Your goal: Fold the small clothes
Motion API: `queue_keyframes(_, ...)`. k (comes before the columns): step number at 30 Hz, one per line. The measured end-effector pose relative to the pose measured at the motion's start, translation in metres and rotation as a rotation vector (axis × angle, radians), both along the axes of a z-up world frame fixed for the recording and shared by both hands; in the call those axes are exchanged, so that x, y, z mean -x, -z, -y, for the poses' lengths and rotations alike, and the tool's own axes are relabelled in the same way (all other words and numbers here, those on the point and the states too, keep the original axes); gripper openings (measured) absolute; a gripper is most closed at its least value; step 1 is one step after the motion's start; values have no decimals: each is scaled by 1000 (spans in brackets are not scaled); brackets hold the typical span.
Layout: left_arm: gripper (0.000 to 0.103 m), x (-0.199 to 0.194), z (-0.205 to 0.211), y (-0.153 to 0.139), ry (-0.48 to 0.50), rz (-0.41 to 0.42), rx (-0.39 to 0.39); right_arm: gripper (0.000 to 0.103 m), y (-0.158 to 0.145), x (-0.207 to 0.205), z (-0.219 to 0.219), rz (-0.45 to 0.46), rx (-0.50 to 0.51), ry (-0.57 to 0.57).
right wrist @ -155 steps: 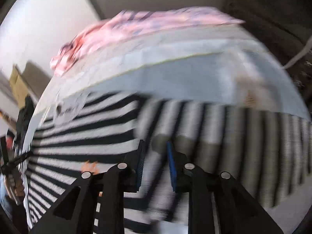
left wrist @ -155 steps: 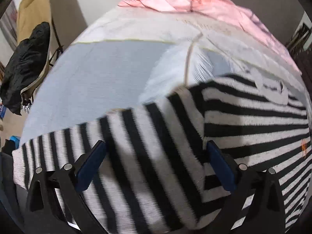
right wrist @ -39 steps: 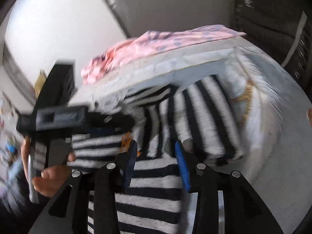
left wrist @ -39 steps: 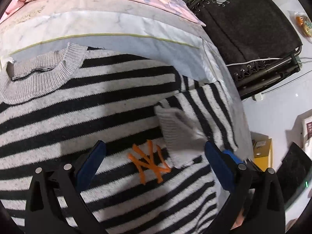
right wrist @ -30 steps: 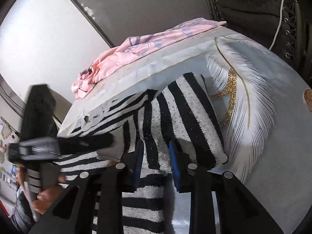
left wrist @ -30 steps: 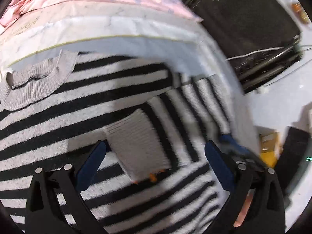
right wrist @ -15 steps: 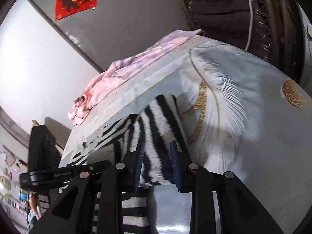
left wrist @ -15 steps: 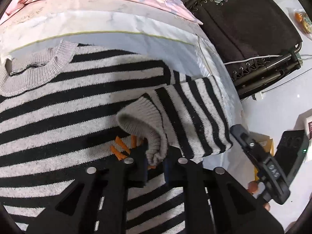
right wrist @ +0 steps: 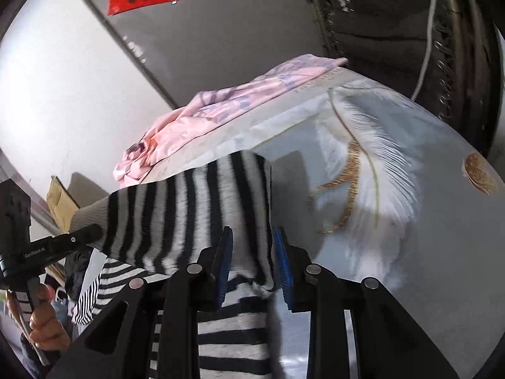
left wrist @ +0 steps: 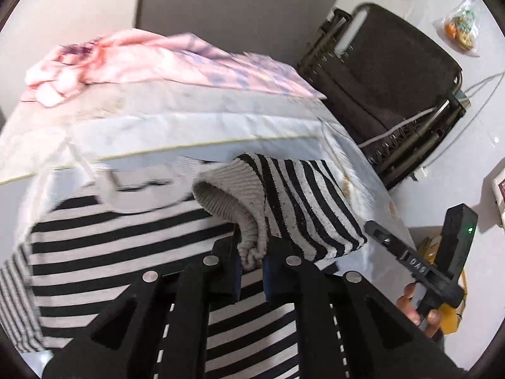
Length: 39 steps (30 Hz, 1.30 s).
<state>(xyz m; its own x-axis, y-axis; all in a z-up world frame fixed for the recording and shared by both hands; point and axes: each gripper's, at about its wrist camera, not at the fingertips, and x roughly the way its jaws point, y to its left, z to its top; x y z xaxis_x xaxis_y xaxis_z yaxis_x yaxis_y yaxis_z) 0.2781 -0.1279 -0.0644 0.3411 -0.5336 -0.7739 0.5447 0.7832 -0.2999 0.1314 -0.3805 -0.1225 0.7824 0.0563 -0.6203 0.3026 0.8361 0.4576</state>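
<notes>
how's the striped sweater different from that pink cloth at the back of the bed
The striped sweater is a thick knit in black and pale bands; the pink cloth is thin, smooth fabric with a faint purple print. The sweater lies nearest the grippers, one sleeve lifted, its cuff pinched in the left gripper; the pink cloth sits untouched and bunched at the far edge. Both rest on the pale bedspread.
</notes>
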Motion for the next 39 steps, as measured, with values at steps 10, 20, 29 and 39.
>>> queue_keyframes(10,9,-14,-83,88,-133,-201,-75,19,22,-47,-64,-193,129,-147)
queue_keyframes(20,12,-13,-96,75,-188,-154,-13,12,-2,-93,-50,-187,164,-113)
queue_keyframes(29,14,-11,-62,53,-127,-65,-55,11,30,-161,-33,-329,222,-99)
queue_keyframes(39,15,-1,-19,98,-30,-72,-139,16,37,-61,-63,-291,226,-133)
